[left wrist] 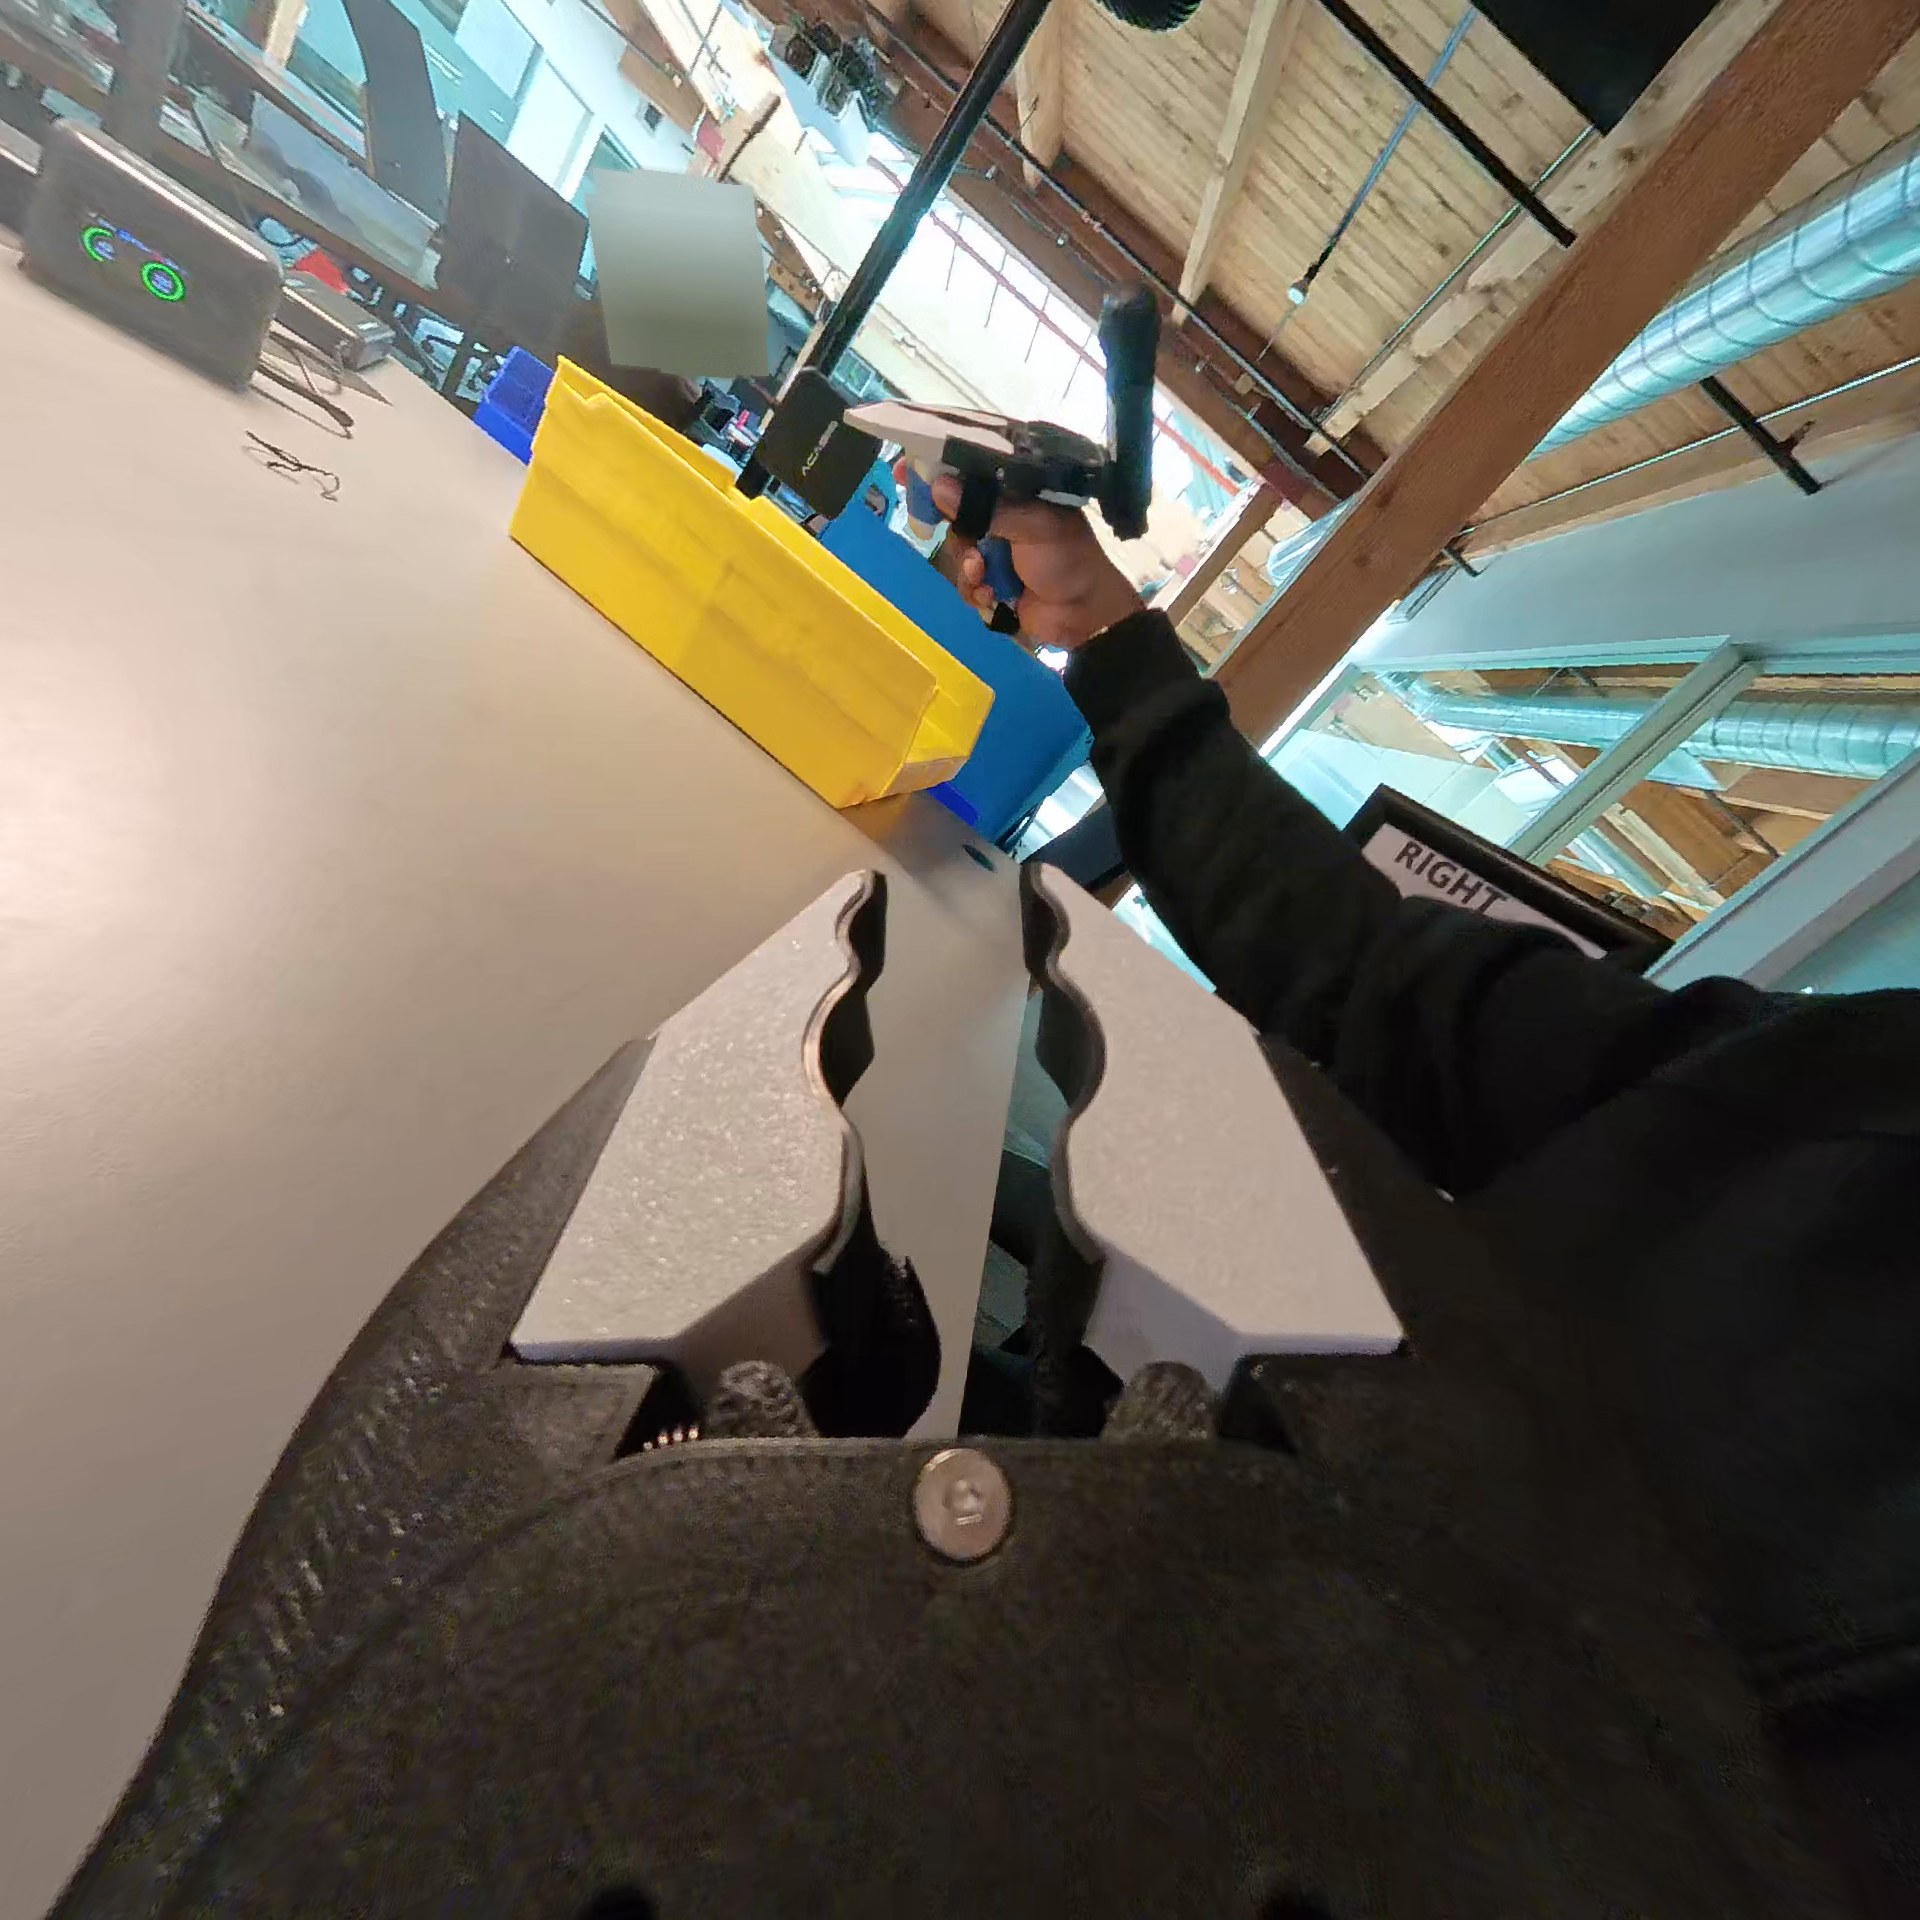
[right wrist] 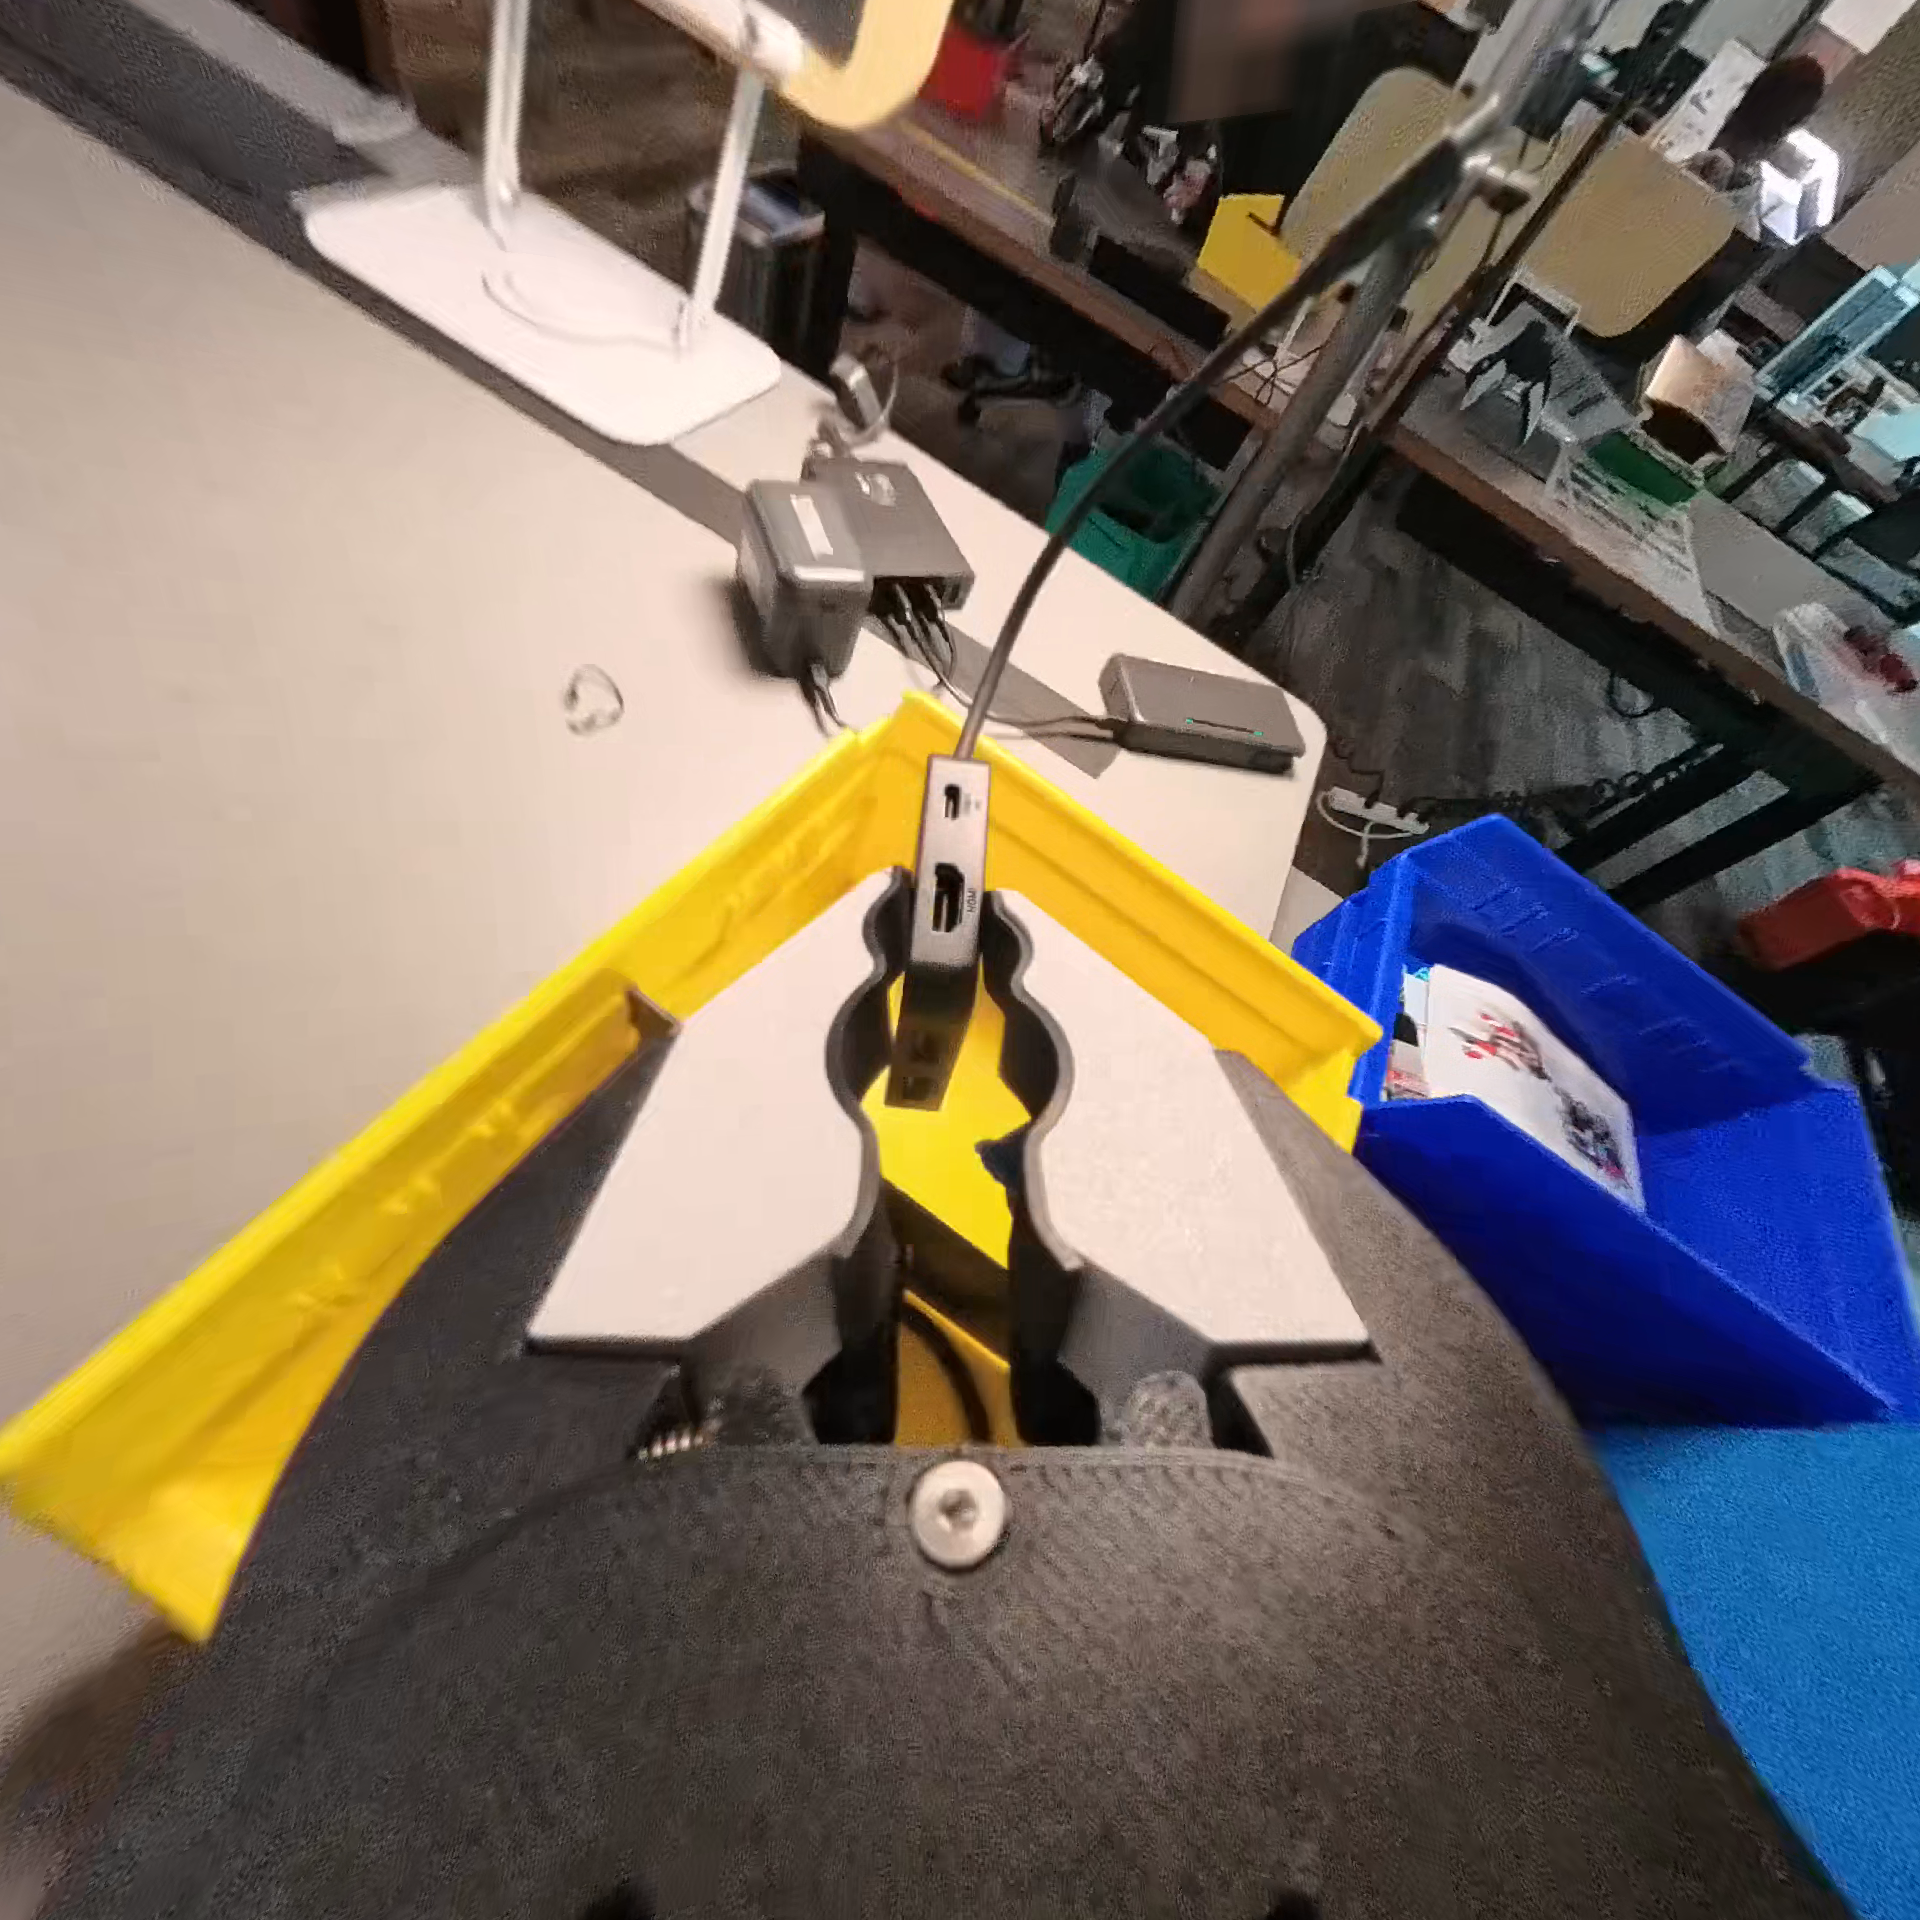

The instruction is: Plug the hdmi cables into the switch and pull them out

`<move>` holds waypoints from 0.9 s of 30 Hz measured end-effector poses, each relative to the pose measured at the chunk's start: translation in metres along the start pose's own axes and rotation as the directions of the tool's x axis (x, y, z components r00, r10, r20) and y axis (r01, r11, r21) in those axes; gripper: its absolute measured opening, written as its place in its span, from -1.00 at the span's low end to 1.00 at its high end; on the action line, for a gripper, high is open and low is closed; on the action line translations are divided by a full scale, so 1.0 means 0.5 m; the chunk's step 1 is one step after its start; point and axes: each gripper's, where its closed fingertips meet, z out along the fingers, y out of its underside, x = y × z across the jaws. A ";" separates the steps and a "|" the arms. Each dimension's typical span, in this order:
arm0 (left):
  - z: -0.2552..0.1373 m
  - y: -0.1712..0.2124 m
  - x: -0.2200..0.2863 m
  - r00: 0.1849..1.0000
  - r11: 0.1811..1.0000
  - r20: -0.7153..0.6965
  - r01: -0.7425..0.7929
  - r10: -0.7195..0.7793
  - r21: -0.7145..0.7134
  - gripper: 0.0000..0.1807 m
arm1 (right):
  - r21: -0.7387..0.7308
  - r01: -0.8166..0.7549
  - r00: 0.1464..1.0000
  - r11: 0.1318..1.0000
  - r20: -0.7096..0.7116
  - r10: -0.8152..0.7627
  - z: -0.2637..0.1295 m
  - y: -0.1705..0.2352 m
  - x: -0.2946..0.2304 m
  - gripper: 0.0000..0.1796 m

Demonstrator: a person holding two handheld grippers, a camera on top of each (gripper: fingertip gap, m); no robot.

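So we've got the switch pinched between the right gripper fingers, held up over the yellow bin. It's a slim black box, gripped near its middle, with a couple of ports facing us and its own black cable arcing up and away from the top end. Nothing is plugged into the ports we can see. The bin sits on the grey tabletop, and a blue bin is right beside it with some printed paper inside.

From the left wrist view, our left gripper is hanging out low over the tabletop with nothing in it, fingers parted a modest way and the table edge showing through the gap. Farther off we can see the right gripper in the person's hand, black sleeve running back toward us, holding the switch above the far end of the yellow bin.

Other stuff on the tabletop: a dark box with green ring lights at the far left corner, a couple of chargers with leads in them, a flat grey power bank, and a white stand base. We can't spot any loose HDMI cables; the inside of the yellow bin is mostly hidden behind the gripper.
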 end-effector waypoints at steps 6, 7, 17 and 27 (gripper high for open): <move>0.000 0.007 -0.005 1.000 1.000 0.021 -0.011 0.012 -0.022 -0.71 | -0.373 0.336 0.922 0.865 -0.056 -0.383 0.050 0.151 0.061 -0.83; 0.000 0.007 -0.006 1.000 1.000 0.022 -0.009 0.010 -0.024 -0.71 | -0.412 0.351 0.909 0.841 -0.065 -0.411 0.050 0.164 0.070 -0.81; -0.023 0.011 -0.015 0.997 0.999 0.067 -0.022 0.025 -0.046 -0.70 | -0.220 0.269 0.957 0.938 -0.048 -0.285 -0.056 0.088 -0.057 -0.39; -0.166 -0.029 -0.088 0.866 0.969 0.437 -0.200 0.244 -0.144 -0.52 | 0.227 0.000 0.891 0.974 0.442 -0.103 -0.159 -0.050 -0.626 -0.54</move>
